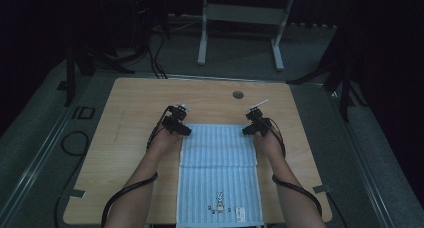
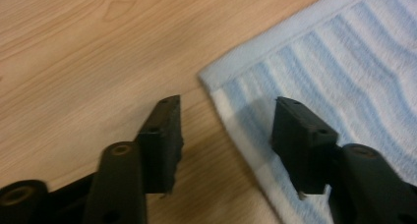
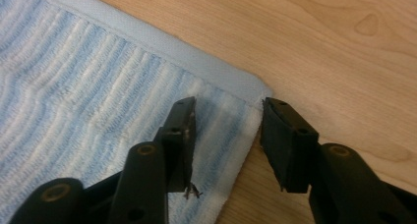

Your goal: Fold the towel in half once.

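A light blue striped towel (image 1: 220, 168) lies flat on the wooden table (image 1: 130, 138), with a small rabbit picture near its front edge. My left gripper (image 1: 183, 129) is at the towel's far left corner (image 2: 209, 79). Its jaws stand open, one over bare wood and one over the towel's side edge (image 2: 246, 135). My right gripper (image 1: 248, 129) is at the far right corner (image 3: 255, 89), open too, its jaws straddling the towel's right edge (image 3: 246, 135). Nothing is pinched in either one.
A round grommet hole (image 1: 238, 94) sits in the table near its far edge. A white desk frame (image 1: 240, 28) stands on the floor beyond. Cables (image 1: 75, 143) trail on the floor at the left.
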Tool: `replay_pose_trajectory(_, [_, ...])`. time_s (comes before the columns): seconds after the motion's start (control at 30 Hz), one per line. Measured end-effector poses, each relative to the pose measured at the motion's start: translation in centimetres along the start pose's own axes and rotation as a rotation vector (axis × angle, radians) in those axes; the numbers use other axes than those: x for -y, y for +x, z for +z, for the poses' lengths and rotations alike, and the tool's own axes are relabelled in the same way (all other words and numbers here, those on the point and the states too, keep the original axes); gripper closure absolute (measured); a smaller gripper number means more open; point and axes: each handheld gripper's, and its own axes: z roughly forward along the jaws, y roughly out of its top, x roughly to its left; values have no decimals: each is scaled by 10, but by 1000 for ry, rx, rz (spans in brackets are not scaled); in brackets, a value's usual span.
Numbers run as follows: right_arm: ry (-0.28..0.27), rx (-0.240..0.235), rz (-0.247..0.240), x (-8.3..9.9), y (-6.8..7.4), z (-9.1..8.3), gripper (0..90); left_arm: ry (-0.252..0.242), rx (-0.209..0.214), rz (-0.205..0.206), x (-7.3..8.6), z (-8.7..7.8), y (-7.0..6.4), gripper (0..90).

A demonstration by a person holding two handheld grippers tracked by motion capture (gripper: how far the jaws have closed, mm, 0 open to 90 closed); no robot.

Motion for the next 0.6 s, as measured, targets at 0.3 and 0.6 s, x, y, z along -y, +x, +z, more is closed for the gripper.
replay_pose_trajectory(0.3, [17,18,-84,0,12,-3,861,-35,32,69,-4,1,-17,856])
replay_pose_trajectory(0.6, [-111,41,-84,-16,5,-52,872,-171,87,44,-19,-53,-13,877])
